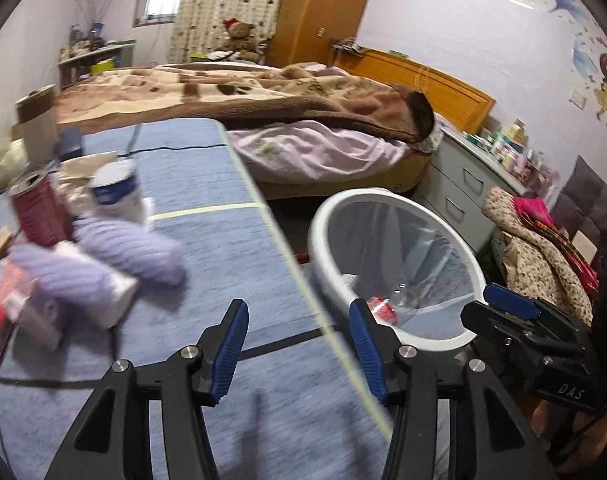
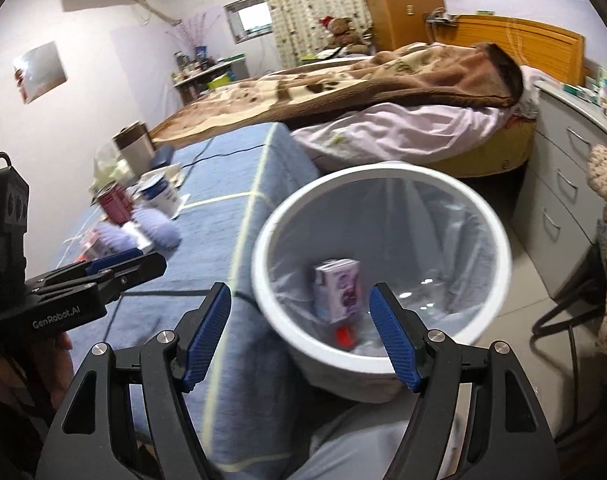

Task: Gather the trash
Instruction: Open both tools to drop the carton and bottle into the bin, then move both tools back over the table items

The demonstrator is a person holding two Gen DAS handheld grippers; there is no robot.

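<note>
Trash already lies in the white bin [image 2: 377,364]: a small purple-and-white carton [image 2: 338,292] standing over something red. Both the right gripper [image 2: 301,336] and left gripper [image 1: 299,354] are spread, empty. Farther off, a red can [image 1: 33,210] and white-and-blue can [image 1: 117,192] stand on the blue-covered table [image 1: 207,184].

Wide open mouth on the bin [image 2: 383,356], only a small carton [image 2: 338,290] low inside; clear blue table [image 1: 207,240] left of the bin, then clutter further left: purple cloth [image 1: 131,248], red can [image 1: 37,212], white can [image 1: 119,192]; drawers [image 2: 563,216] close right of the bin
</note>
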